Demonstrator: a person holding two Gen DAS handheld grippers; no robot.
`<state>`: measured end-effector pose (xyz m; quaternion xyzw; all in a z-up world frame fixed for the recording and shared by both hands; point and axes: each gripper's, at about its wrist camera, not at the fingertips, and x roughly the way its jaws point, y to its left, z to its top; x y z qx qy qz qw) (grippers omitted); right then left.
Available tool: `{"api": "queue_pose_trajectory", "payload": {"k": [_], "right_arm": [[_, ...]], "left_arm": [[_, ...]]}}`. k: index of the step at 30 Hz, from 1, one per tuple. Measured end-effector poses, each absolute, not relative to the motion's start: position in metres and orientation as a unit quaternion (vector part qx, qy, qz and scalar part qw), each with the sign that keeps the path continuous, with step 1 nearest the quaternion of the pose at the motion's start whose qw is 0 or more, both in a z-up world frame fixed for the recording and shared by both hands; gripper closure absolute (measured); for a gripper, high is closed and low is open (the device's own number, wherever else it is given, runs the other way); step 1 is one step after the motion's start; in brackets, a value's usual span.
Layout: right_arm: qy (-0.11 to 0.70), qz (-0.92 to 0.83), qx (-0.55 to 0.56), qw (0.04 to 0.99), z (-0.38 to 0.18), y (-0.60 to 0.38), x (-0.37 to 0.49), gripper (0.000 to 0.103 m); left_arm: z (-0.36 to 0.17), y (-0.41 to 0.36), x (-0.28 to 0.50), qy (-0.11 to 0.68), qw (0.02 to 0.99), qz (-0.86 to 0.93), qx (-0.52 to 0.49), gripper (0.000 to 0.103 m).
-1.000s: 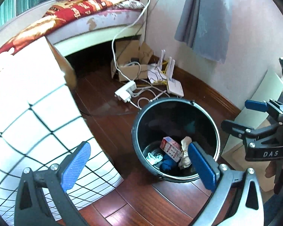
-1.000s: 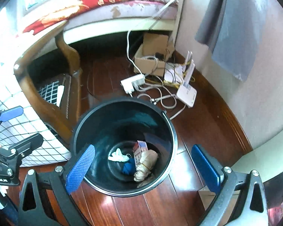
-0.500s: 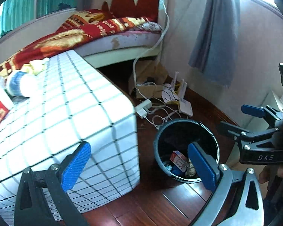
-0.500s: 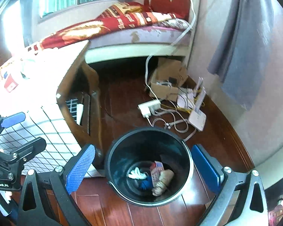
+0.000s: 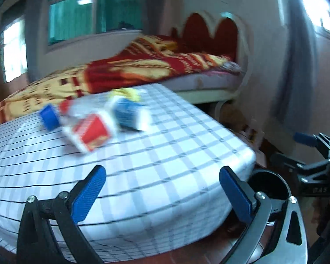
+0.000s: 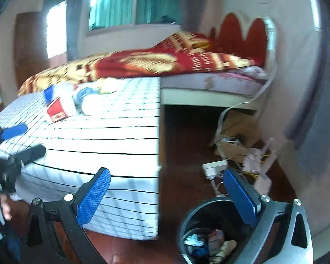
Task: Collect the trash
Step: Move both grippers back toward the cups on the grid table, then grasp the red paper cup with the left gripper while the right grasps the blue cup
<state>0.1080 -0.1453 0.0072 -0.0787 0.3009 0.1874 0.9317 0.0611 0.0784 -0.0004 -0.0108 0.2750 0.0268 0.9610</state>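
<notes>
Trash lies on the checked tablecloth (image 5: 165, 154): a red and white carton (image 5: 89, 133), a clear bottle with a blue cap (image 5: 49, 117), a blue and white cup (image 5: 129, 115) and something yellow (image 5: 126, 93) behind it. The same heap shows in the right wrist view, with the carton (image 6: 58, 111) nearest. My left gripper (image 5: 162, 193) is open and empty above the table's near edge. My right gripper (image 6: 167, 193) is open and empty, low beside the table. The black bin (image 6: 209, 231) stands on the floor under it, with crumpled trash (image 6: 211, 242) inside; its rim also shows in the left wrist view (image 5: 268, 184).
A bed with a red and gold blanket (image 6: 156, 63) runs behind the table. A cardboard box (image 6: 237, 136), a power strip (image 6: 215, 167) and tangled cables lie on the wooden floor by the wall. A grey curtain (image 6: 308, 110) hangs at the right.
Both grippers have risen and tilted up from the bin toward the table top. The trash on the tablecloth has come into view. Both stayed open.
</notes>
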Motion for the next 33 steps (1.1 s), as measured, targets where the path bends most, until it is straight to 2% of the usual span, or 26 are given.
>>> {"api": "queue_pose_trajectory", "payload": {"k": [9,12,15,24,33], "right_arm": [[0.302,0.256,-0.108,0.912,0.017,-0.067,0.150,0.000],[0.313,0.272,-0.105,0.904,0.013,-0.050,0.173,0.000],[0.323,0.278,-0.104,0.899,0.008,-0.038,0.196,0.000],[0.345,0.292,-0.136,0.882,-0.016,-0.011,0.237,0.000],[0.350,0.309,-0.137,0.874,-0.022,-0.002,0.245,0.000]], "left_arm": [[-0.001,0.158,0.102,0.305,0.943,0.117,-0.065,0.000],[-0.005,0.160,0.120,0.305,0.942,0.129,-0.060,0.001],[-0.008,0.163,0.134,0.298,0.942,0.135,-0.070,0.007],[-0.021,0.176,0.183,0.317,0.927,0.159,-0.124,0.007],[-0.022,0.182,0.171,0.327,0.929,0.154,-0.080,0.007]]}}
